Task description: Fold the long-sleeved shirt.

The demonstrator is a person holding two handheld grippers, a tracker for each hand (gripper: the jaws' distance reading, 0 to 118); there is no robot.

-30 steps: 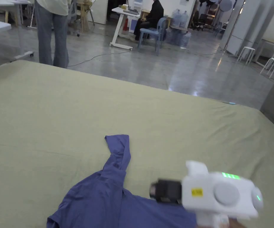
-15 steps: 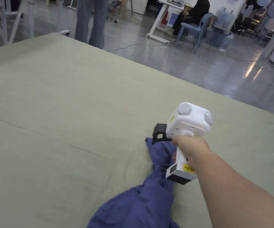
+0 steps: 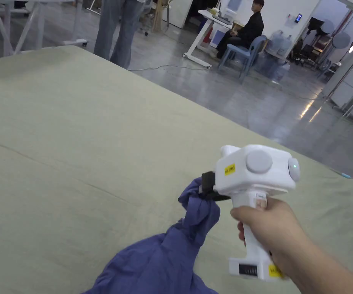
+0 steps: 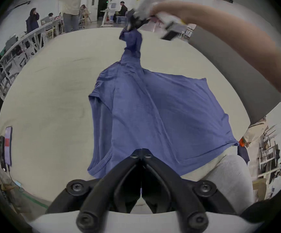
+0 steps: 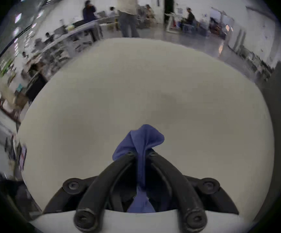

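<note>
Right gripper (image 3: 206,187) sits at about 5 o'clock in the head view, held by the right hand (image 3: 271,226) on its white handle, forearm running off toward 4 o'clock. Its jaws are clamped on a fold of blue cloth (image 5: 143,140). Left gripper (image 4: 142,154): jaw tips pressed together at 6 o'clock in its own view.

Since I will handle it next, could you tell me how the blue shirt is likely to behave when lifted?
Probably floppy: the blue shirt hangs in soft folds from the right hand-held gripper. Likely light, since one sleeve pinch lifts it. It would probably drag along the bed cover rather than slide flat.
</note>
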